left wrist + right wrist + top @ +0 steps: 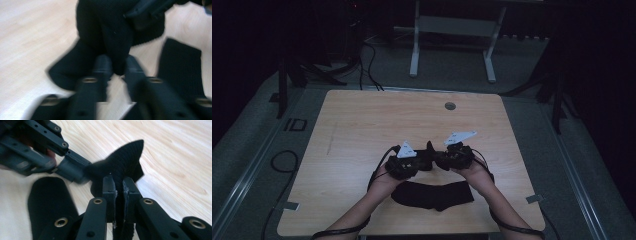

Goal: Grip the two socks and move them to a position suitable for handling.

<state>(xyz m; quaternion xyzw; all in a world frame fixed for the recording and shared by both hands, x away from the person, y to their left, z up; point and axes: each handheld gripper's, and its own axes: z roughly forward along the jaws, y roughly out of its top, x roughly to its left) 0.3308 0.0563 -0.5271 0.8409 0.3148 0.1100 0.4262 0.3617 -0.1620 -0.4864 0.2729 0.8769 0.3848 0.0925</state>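
A black sock (430,150) hangs above the wooden table (362,125), held between my two grippers near the front middle. My left gripper (424,161) has a thick fold of this sock (117,37) filling the gap between its blurred jaws (118,66). My right gripper (438,159) is shut on a thin edge of the same sock (122,162), whose corner sticks up past the jaws (119,185). The two grippers nearly touch tip to tip. A second black sock (432,195) lies flat on the table below the hands, near the front edge.
A round cable hole (450,106) sits near the table's far edge. Beyond it a white desk frame (452,30) stands on the grey floor. Cables (282,161) lie on the floor at the left. Dark stands flank the table.
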